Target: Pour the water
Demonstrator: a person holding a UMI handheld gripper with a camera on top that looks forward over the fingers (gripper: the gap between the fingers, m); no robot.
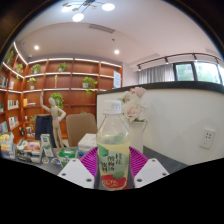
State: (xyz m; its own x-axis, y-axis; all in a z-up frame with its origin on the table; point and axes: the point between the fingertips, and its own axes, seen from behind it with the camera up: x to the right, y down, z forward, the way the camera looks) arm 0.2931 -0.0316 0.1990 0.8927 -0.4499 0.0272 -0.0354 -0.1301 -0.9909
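A fisheye view looks forward along a handheld gripper (113,168) into an office-like room. Two pale fingers (75,172) rise from the bottom of the view, each with a magenta pad (89,160) on its inner face. Between them stands a clear plastic bottle (113,145) with a white cap and a pale yellowish label marked in red and green lower down. The pads lie against the bottle's left and right sides at label height, so the gripper appears closed narrowly around it, holding the bottle upright. The bottle fills the near centre of the scene, and its base is hidden below the fingers.

Just behind the bottle, slightly to the right, a bunch of pale pink flowers (134,100) shows above its shoulder. To the left, farther off, a table (30,150) carries a jumble of small items too small to identify. Beyond it stands a light brown chair (80,126). The far wall is covered by wooden shelving (60,85) that holds green plants and books. On the right, a white wall (185,120) runs away from the viewer, with a power socket (207,137) low on it and windows (185,72) above. Round ceiling lights (78,16) glow overhead.
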